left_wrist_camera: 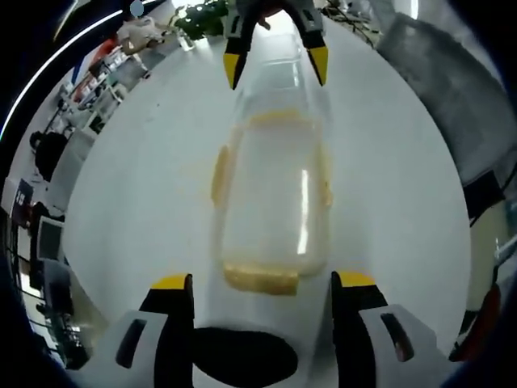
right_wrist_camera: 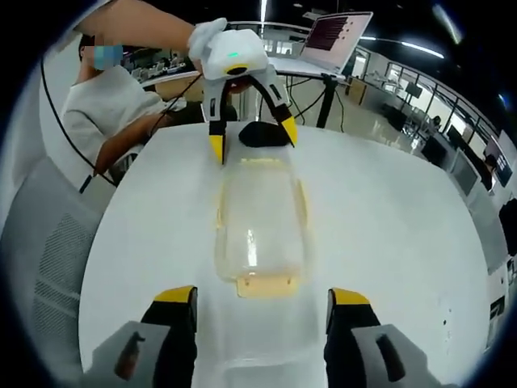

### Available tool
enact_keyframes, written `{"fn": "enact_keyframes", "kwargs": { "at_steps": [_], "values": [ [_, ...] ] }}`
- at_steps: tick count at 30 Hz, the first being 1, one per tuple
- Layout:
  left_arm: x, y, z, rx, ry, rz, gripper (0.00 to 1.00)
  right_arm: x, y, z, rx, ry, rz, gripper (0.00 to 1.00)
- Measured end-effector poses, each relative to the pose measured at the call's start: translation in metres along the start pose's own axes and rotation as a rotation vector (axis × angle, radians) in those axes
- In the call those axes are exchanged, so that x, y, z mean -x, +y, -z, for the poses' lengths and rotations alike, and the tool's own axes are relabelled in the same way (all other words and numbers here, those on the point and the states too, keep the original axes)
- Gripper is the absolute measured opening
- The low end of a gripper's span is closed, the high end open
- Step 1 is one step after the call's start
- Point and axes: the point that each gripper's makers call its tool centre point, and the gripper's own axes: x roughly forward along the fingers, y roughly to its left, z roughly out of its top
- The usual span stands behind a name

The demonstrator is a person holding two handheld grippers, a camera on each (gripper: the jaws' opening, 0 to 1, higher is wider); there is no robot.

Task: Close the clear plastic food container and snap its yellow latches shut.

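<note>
A clear plastic food container with its lid on lies lengthwise on the white table between the two grippers. A yellow latch shows at its near end in the left gripper view, and another yellow latch at its near end in the right gripper view; more yellow latches run along the long sides. My left gripper is open, its jaws on either side of one end. My right gripper is open at the opposite end, nothing between its jaws.
The round white table has bare room on both sides of the container. A person in a white shirt sits beyond the table's far edge. A laptop stands behind. Desks and plants lie past the table.
</note>
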Motion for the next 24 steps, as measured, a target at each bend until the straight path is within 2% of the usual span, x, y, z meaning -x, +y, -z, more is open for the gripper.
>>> {"fn": "enact_keyframes", "kwargs": {
  "at_steps": [8,18,24],
  "values": [
    [-0.006,0.001,0.004,-0.043,0.03,0.013,0.65,-0.009,-0.001,-0.002,0.025,0.005,-0.013,0.62],
    [-0.01,0.005,0.006,-0.059,0.04,0.033,0.63,-0.019,-0.003,0.001,0.044,0.027,-0.025,0.61],
    [-0.012,0.003,0.007,-0.042,0.053,0.084,0.59,-0.025,-0.005,0.003,0.053,0.041,-0.036,0.58]
  ]
}}
